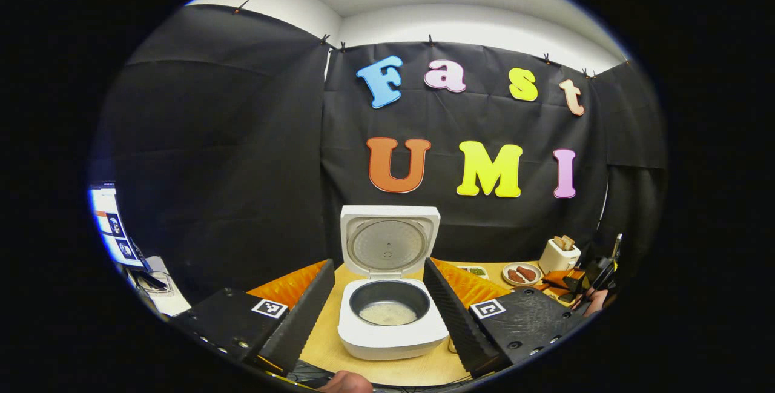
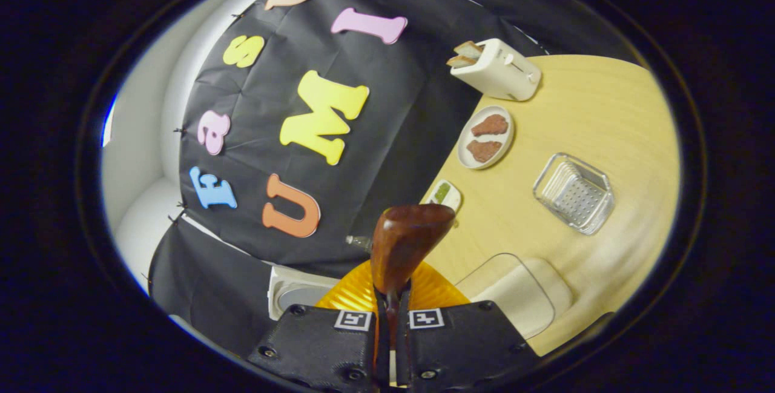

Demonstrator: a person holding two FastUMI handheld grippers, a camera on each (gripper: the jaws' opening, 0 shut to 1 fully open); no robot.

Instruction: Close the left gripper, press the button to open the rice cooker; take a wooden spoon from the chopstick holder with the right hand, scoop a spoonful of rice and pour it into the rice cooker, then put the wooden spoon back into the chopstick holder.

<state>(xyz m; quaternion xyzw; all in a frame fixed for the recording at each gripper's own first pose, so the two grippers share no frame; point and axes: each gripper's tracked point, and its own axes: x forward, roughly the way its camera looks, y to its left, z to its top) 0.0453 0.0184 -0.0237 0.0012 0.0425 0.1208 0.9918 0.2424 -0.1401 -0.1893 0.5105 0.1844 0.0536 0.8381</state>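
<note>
spoon: right tool point(image 2: 392, 314) was clamped on the wooden spoon point(image 2: 404, 241) handle; stiff, light, probably slick
left tool point(image 1: 378, 308): fingers apart, flanking the open rice cooker point(image 1: 390, 320)

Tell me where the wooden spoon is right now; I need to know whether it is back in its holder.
In the right gripper view, the wooden spoon is clamped between the right gripper fingers, its bowl raised before the orange holder, not inside it.

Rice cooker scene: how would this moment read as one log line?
rice cooker: lid open, rice inside | left gripper: open | right gripper: shut on wooden spoon
</note>
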